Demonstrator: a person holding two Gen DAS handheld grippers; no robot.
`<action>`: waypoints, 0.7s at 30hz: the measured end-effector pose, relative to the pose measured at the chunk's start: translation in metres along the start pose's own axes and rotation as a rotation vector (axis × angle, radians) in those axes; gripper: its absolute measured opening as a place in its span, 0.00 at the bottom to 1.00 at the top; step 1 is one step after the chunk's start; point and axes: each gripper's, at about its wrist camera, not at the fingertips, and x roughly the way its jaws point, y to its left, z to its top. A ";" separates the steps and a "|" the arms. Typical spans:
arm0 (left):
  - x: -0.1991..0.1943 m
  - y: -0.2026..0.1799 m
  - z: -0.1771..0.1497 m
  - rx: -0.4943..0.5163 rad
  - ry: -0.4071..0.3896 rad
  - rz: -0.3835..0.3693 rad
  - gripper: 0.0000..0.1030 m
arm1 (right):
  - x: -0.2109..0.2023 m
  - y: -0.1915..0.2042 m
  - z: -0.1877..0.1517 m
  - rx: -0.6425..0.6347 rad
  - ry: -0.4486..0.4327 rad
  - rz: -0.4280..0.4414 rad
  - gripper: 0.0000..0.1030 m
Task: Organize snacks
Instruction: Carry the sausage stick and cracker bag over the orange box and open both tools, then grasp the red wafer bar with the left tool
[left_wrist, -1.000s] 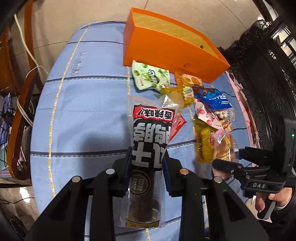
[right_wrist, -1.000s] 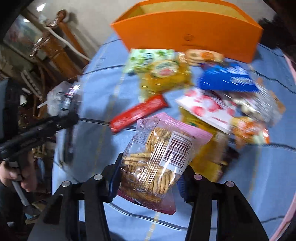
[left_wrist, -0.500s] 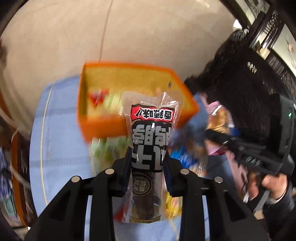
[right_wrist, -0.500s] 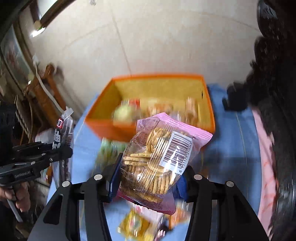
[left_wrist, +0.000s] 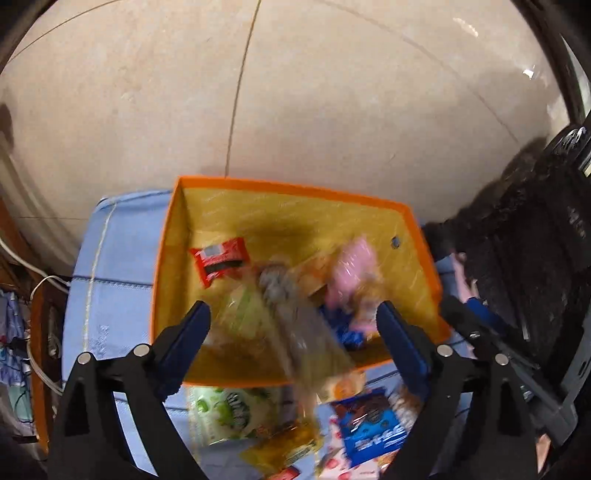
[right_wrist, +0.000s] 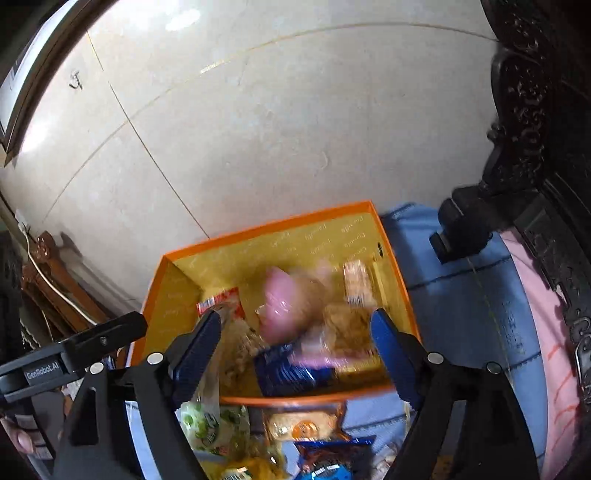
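The orange box (left_wrist: 168, 258) already holds a red packet (left_wrist: 219, 260) at its left, a blue packet (right_wrist: 291, 369) and others. Above it, the left gripper (left_wrist: 293, 325) spreads its jaws, a blurred clear-wrapped snack (left_wrist: 295, 325) dropping free between them. The right gripper (right_wrist: 295, 334) likewise opens, its pink biscuit bag (right_wrist: 286, 306) falling into the box. Several snacks remain on the blue cloth (left_wrist: 114, 258) in front of the box, including a green pea packet (left_wrist: 225, 413) and a blue cookie pack (left_wrist: 373, 424).

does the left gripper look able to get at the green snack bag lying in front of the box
Probably yes. The left gripper, jaws opening and empty, is above the orange box; the green snack bag lies uncovered on the cloth just below, nearer than the box.
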 end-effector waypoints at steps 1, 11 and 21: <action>0.000 0.003 -0.005 -0.003 0.006 0.006 0.86 | 0.000 -0.002 -0.004 0.006 0.013 0.003 0.81; -0.025 0.030 -0.074 0.023 0.024 0.027 0.87 | -0.033 -0.030 -0.070 0.056 0.111 0.005 0.88; -0.016 0.021 -0.199 0.293 0.132 0.111 0.87 | -0.063 -0.068 -0.163 0.110 0.251 -0.037 0.88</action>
